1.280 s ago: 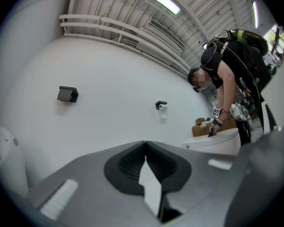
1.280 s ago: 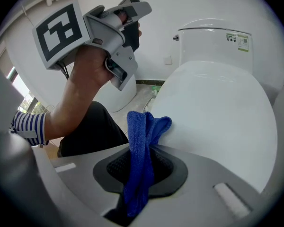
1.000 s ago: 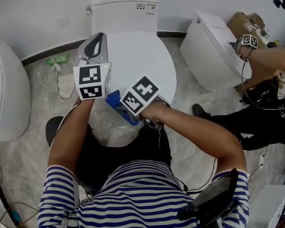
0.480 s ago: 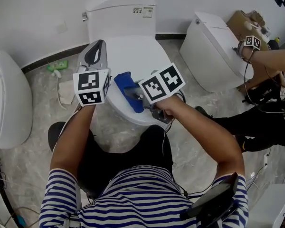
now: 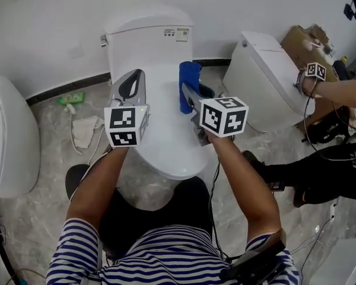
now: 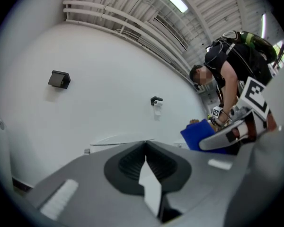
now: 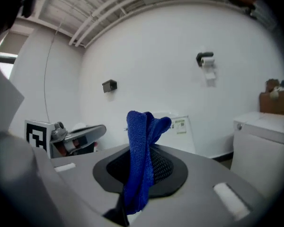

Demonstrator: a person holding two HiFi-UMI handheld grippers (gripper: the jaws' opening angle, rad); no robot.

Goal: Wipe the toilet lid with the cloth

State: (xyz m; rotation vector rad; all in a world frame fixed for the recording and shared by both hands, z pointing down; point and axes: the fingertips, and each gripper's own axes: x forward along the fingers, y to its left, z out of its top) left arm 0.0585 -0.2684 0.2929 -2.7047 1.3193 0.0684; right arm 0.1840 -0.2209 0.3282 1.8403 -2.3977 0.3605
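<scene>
The right gripper (image 5: pixel 193 95) pinches the blue cloth (image 5: pixel 188 76) at the far end of the toilet lid (image 5: pixel 166 138). The left gripper (image 5: pixel 132 81) has its 2 jaws pressed together, holding nothing. Wiping looks under way; the near part may be left.

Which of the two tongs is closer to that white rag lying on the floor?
Left. The left tongs hang over the left edge of the lid, on the side of the rag; the right tongs, gripping the cloth, are further across the lid.
</scene>
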